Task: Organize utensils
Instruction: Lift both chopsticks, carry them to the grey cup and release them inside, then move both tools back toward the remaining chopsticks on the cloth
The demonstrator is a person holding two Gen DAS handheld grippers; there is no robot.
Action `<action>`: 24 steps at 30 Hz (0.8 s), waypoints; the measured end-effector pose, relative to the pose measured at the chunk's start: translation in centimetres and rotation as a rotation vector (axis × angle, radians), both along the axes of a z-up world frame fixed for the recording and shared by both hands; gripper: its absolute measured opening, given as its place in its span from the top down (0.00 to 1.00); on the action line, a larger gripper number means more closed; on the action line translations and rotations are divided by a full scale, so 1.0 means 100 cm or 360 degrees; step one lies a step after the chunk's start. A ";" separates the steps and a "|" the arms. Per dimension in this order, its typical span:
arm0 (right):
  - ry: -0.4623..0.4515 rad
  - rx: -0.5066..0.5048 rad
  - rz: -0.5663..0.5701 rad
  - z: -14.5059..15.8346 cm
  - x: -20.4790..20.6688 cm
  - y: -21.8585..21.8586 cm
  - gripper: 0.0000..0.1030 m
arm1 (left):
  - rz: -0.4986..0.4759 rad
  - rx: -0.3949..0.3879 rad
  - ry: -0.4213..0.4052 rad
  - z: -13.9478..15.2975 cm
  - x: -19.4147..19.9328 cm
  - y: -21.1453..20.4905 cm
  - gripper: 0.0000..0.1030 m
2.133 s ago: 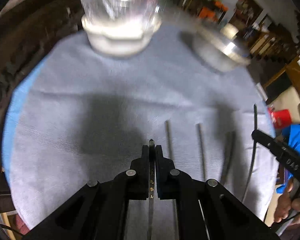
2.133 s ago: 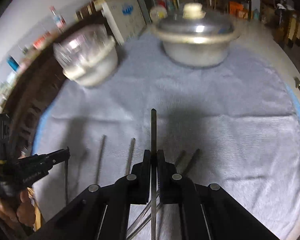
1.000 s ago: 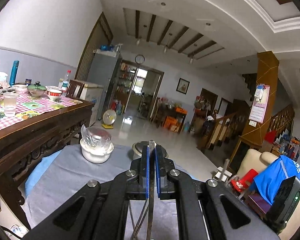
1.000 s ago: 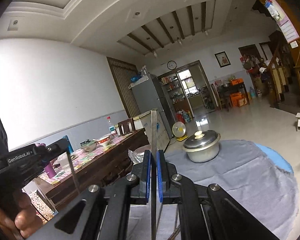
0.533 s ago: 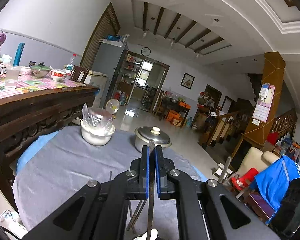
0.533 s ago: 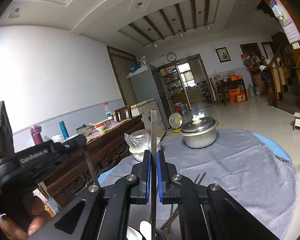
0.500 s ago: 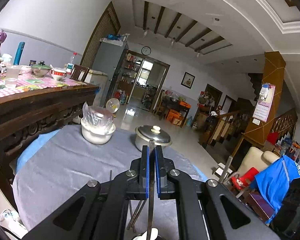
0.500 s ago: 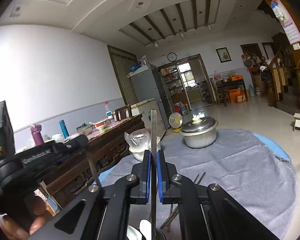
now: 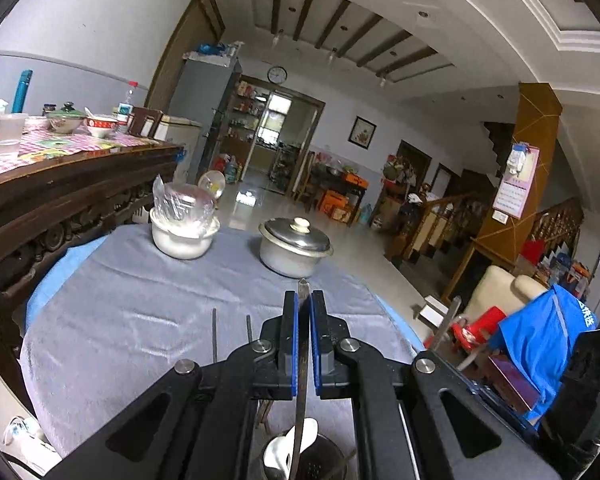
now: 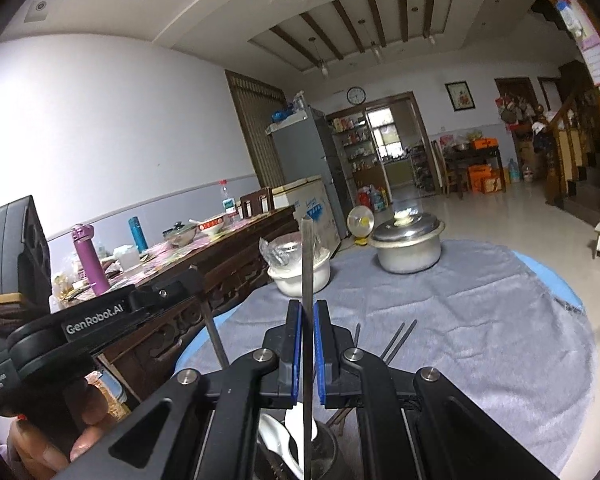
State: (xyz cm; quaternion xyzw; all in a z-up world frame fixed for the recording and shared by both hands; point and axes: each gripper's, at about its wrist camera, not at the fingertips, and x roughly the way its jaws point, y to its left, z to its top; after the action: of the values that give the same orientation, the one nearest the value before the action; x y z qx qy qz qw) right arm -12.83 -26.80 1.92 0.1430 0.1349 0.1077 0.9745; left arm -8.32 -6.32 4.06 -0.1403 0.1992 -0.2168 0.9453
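A: Now both tongs, left (image 9: 304, 300) and right (image 10: 308, 308), are clamping shut on one chopstick (image 9: 300, 400) each, above the holder (image 9: 304, 460) nearest us.

B: Tips could be missing its rim; farther out, loose chopsticks (image 10: 396, 338) are lying on the desk (image 9: 140, 320).

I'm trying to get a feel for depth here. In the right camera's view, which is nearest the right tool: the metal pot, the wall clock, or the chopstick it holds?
1. The chopstick, pinched upright in the right tool.
2. The metal pot, on the table's far side, right of centre.
3. The wall clock, high on the back wall.
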 end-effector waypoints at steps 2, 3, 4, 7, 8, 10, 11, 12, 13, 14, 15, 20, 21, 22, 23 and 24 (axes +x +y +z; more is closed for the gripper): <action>0.0027 0.0020 0.0031 -0.001 0.000 0.000 0.91 | -0.0020 0.0009 0.0013 0.001 0.000 0.001 0.95; 0.0039 0.0027 0.0044 -0.002 0.001 -0.001 0.91 | -0.0033 0.0011 0.0013 0.001 -0.001 0.003 0.94; 0.0041 0.0031 0.0047 -0.001 0.000 -0.002 0.90 | -0.0043 0.0016 0.0010 0.003 -0.002 0.004 0.94; 0.0010 0.0095 0.0045 0.002 -0.005 -0.011 0.67 | -0.0046 -0.0011 -0.0006 0.008 -0.004 0.014 0.78; -0.0011 0.0150 0.0043 0.003 -0.008 -0.017 0.41 | -0.0030 -0.0022 -0.0017 0.010 -0.005 0.020 0.67; -0.0087 0.0213 -0.0010 0.005 -0.015 -0.028 0.32 | 0.0027 -0.0026 -0.0030 0.013 -0.006 0.027 0.62; -0.0089 0.0210 -0.0043 0.006 -0.016 -0.030 0.33 | 0.0038 -0.0037 -0.0027 0.014 -0.006 0.032 0.62; -0.0083 0.0214 -0.0065 0.007 -0.016 -0.033 0.34 | 0.0049 -0.0043 -0.0017 0.014 -0.005 0.035 0.62; -0.0070 0.0239 -0.0096 0.005 -0.015 -0.039 0.34 | 0.0069 -0.0043 -0.0003 0.013 -0.004 0.039 0.62; -0.0061 0.0254 -0.0112 0.005 -0.015 -0.043 0.34 | 0.0089 -0.0039 0.0016 0.012 -0.003 0.043 0.60; -0.0042 0.0272 -0.0143 0.002 -0.015 -0.048 0.34 | 0.0105 -0.0034 0.0030 0.011 -0.002 0.046 0.59; 0.0029 0.0325 -0.0247 -0.006 -0.017 -0.068 0.34 | 0.0234 0.0045 0.0115 0.001 0.001 0.062 0.44; 0.0041 0.0330 -0.0270 -0.008 -0.017 -0.071 0.34 | 0.0260 0.0059 0.0134 -0.001 0.003 0.065 0.43; 0.0050 0.0336 -0.0283 -0.010 -0.018 -0.074 0.34 | 0.0283 0.0074 0.0153 -0.003 0.004 0.068 0.40; 0.0064 0.0347 -0.0291 -0.012 -0.018 -0.077 0.34 | 0.0299 0.0086 0.0183 -0.008 0.006 0.071 0.39; 0.0084 0.0363 -0.0301 -0.015 -0.017 -0.081 0.34 | 0.0309 0.0094 0.0213 -0.012 0.008 0.074 0.39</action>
State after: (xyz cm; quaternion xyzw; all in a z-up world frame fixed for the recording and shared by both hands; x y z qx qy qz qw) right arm -14.57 -34.91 0.44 0.2678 0.1332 0.0262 0.9539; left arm -7.53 1.05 2.85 -0.1452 0.2536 -0.1084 0.9502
